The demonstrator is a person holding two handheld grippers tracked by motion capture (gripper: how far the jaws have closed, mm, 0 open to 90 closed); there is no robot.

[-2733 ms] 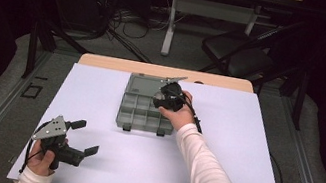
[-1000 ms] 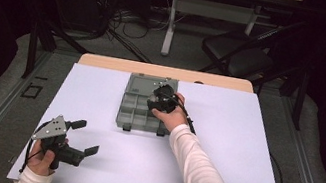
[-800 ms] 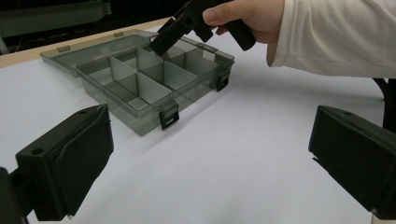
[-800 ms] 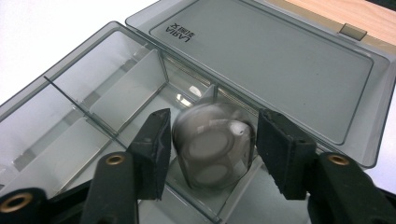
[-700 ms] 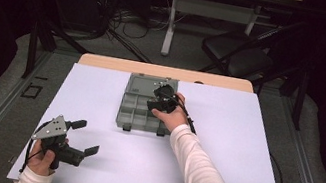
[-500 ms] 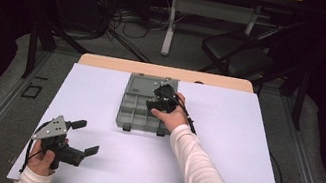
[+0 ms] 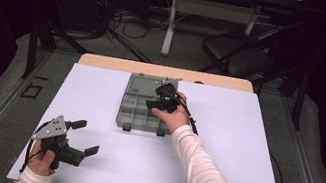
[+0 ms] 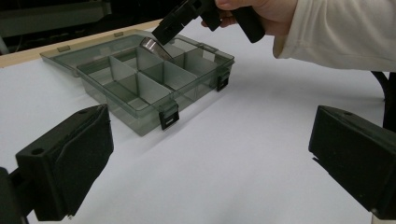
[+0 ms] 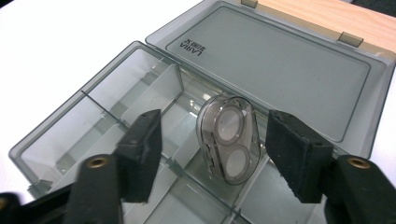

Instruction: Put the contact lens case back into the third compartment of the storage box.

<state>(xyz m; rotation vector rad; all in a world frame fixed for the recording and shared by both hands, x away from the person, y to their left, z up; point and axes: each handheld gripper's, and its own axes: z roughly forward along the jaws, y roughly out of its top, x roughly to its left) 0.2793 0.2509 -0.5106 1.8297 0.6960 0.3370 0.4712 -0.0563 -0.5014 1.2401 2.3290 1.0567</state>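
A smoky grey compartment box [image 7: 132,114] lies open in the middle of the white table, its lid flat behind it. My right gripper [image 7: 157,98] hangs over its right rear compartments. In the right gripper view a small clear oval case [image 9: 229,140] with two round discs leans on a divider of the box [image 9: 116,74], between the jaws of my right gripper [image 9: 217,140]. Those jaws have just been opening, and there is a gap on each side of the case. In the left gripper view the case [image 8: 152,45] shows under the right gripper [image 8: 173,23]. My left gripper [image 7: 86,137] rests open and empty at the front left.
The box [image 8: 140,88] has several bare compartments and two dark latches on its front wall. White table surface [image 7: 221,152] spreads around it. A wooden strip [image 7: 105,62] runs along the far edge, with chair and desk legs beyond on the floor.
Compared with the earliest frame, the right gripper has shifted slightly left over the box. The left gripper has stayed where it was.
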